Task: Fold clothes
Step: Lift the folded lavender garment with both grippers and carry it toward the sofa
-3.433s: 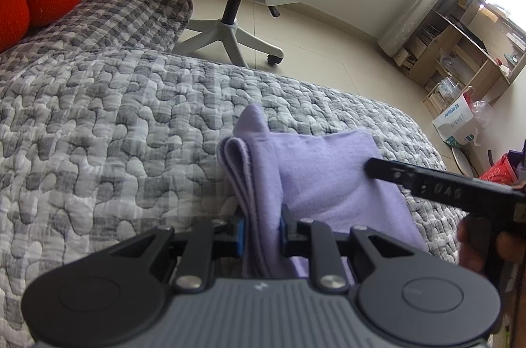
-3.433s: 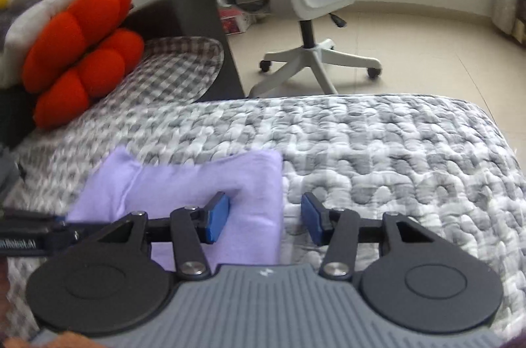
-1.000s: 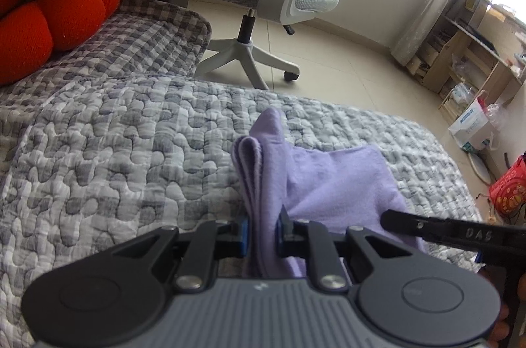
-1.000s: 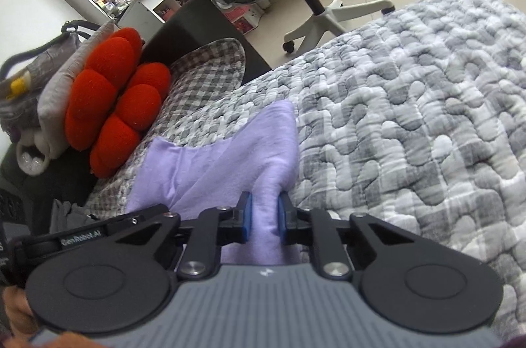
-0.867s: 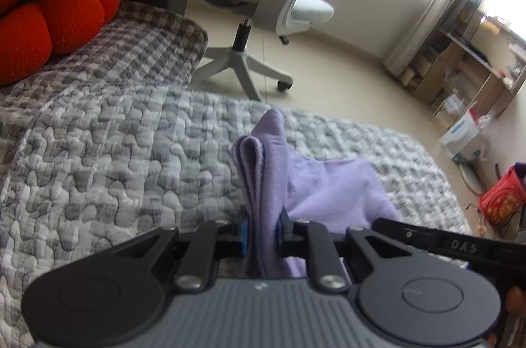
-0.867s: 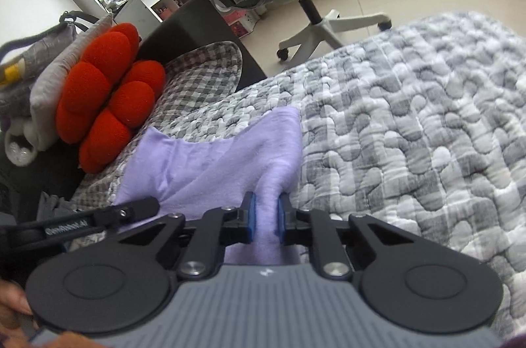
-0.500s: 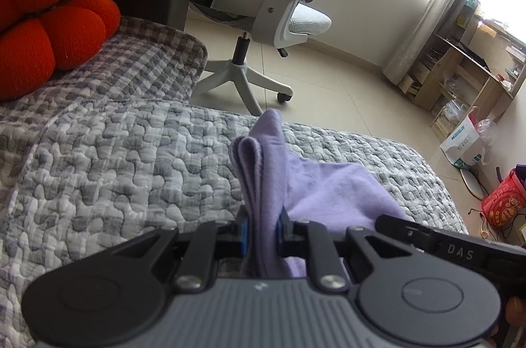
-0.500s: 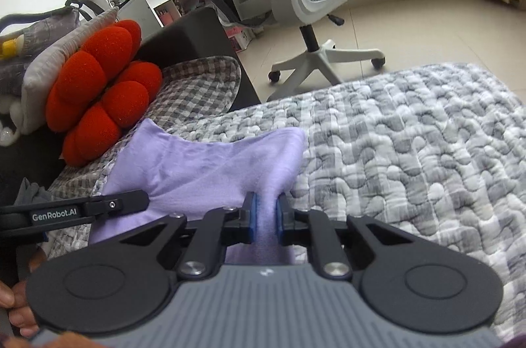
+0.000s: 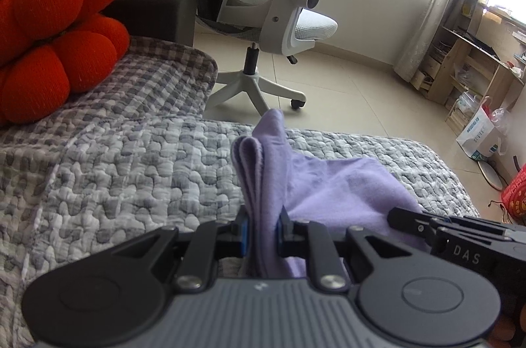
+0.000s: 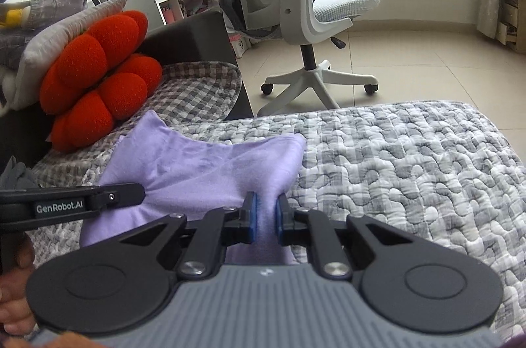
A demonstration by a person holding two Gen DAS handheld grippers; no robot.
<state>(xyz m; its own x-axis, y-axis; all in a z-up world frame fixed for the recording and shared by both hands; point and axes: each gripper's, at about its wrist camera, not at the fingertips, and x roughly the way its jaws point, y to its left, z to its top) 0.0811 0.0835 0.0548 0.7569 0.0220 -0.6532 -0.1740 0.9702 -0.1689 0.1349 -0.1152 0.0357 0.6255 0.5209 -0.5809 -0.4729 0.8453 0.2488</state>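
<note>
A lilac garment (image 9: 332, 183) (image 10: 203, 164) lies folded on a grey quilted bed cover (image 9: 131, 170) (image 10: 411, 157). My left gripper (image 9: 262, 231) is shut on a bunched, layered corner of it, which stands up between the blue pads. My right gripper (image 10: 265, 218) is shut on the opposite near corner, and the cloth sags between the two grips. In the left wrist view the right gripper's black finger (image 9: 427, 224) shows at the lower right. The right wrist view has the left gripper's finger (image 10: 88, 198) at the left, with a hand (image 10: 16, 289) below it.
A red flower-shaped cushion (image 9: 56, 42) (image 10: 98, 75) and a checked pillow (image 9: 148, 78) (image 10: 194, 91) lie at the head of the bed. A white office chair (image 9: 279, 19) (image 10: 315, 19) stands on the tiled floor beyond. Wooden shelves (image 9: 466, 65) and a bag (image 9: 480, 131) stand at the right.
Both grippers have lifted their corners of the garment a little, and the right wrist view has rolled to level. The right jaws, open 3.4 s ago, now pinch the cloth.
</note>
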